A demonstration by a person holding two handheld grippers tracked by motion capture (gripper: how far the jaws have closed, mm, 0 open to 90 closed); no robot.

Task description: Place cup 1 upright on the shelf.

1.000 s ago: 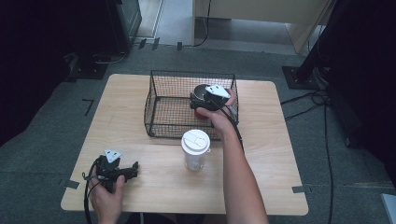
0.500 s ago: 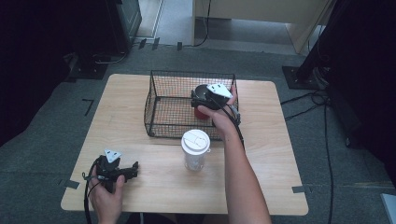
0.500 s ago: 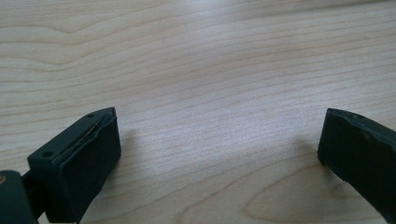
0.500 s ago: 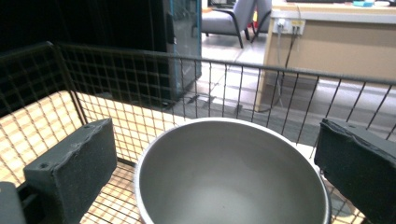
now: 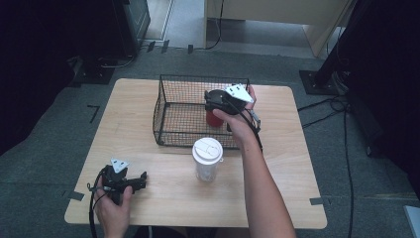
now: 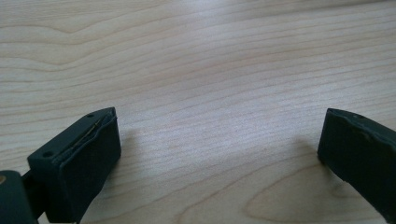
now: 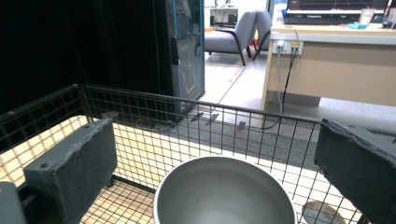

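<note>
A red cup (image 5: 214, 119) with a grey inside (image 7: 224, 196) stands upright in the black wire basket (image 5: 171, 106) at the middle back of the table. My right gripper (image 5: 215, 101) hovers just above it, inside the basket. Its jaws are open, one on each side of the cup's rim, with a gap on both sides (image 7: 215, 136). A clear cup with a white lid (image 5: 207, 157) stands on the table in front of the basket. My left gripper (image 5: 138, 181) rests low at the front left, open over bare wood (image 6: 219, 126), holding nothing.
The basket's far wire wall (image 7: 196, 126) rises right behind the red cup. The wooden table (image 5: 297, 163) has free room at its left and right sides. Beyond its far edge are grey carpet, a dark cabinet (image 7: 187, 51) and a desk (image 7: 336, 65).
The right hand has shifted slightly above the basket, and more of the red cup shows beneath the gripper. The left gripper has stayed put.
</note>
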